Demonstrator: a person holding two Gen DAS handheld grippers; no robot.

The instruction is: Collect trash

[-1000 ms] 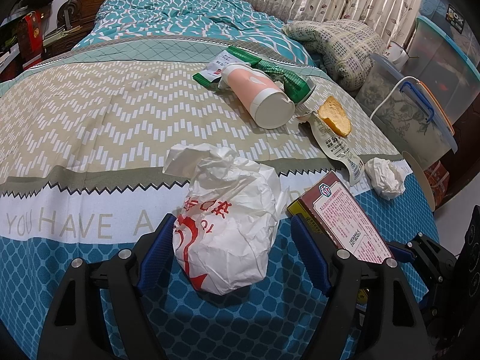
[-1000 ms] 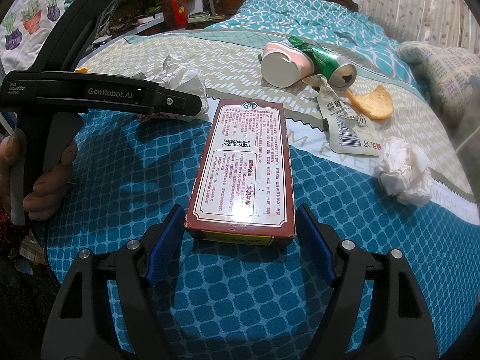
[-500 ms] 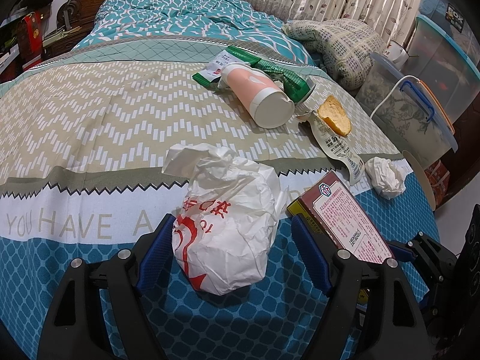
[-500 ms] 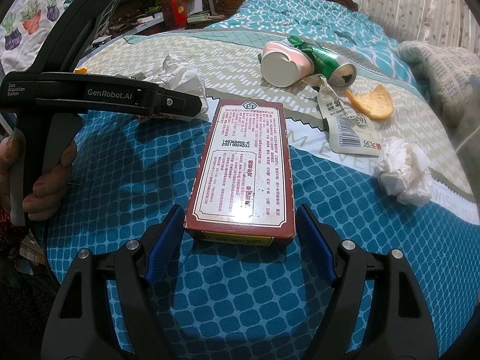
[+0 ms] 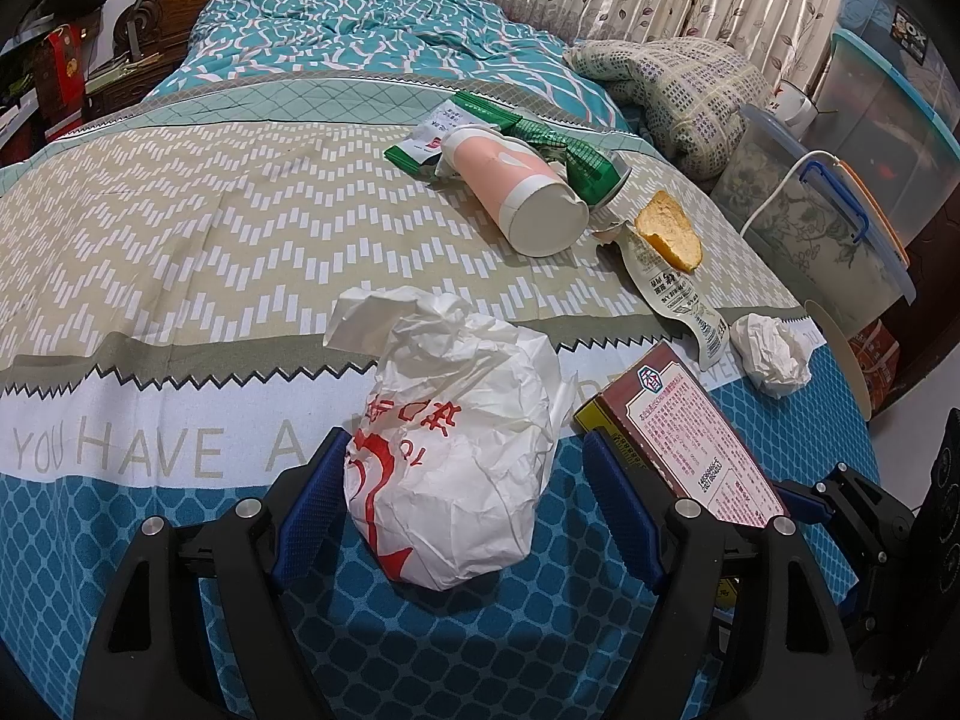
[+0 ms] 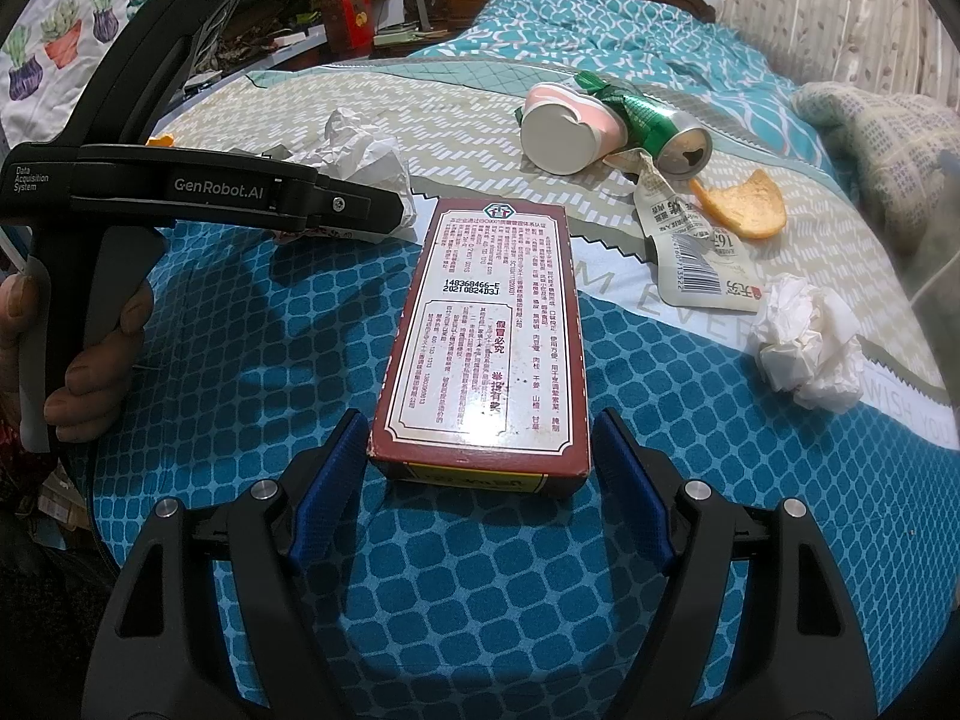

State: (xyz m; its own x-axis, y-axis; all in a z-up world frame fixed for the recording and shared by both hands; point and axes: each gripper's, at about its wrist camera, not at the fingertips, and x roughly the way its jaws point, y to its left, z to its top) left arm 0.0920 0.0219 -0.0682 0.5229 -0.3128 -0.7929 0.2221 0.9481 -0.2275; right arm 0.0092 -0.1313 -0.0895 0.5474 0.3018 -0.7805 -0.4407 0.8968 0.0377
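A crumpled white paper bag with red print (image 5: 456, 468) stands on the bedspread between the blue pads of my left gripper (image 5: 465, 438), which is open; the left pad is right at the bag and the right pad stands off it. A flat dark-red box with a white label (image 6: 486, 330) lies lengthwise on the bed. Its near end sits between the pads of my right gripper (image 6: 480, 417), open, with both pads close beside the box's sides. The box (image 5: 684, 432) also shows to the right of the left gripper.
Farther up the bed lie a pink paper cup (image 5: 516, 186), a crushed green can (image 6: 660, 132), green wrappers (image 5: 480, 114), a torn sachet (image 6: 690, 252), a piece of bread (image 6: 744, 207) and a white tissue ball (image 6: 810, 342). Plastic storage bins (image 5: 840, 204) stand beside the bed on the right. A hand (image 6: 90, 360) grips the left tool.
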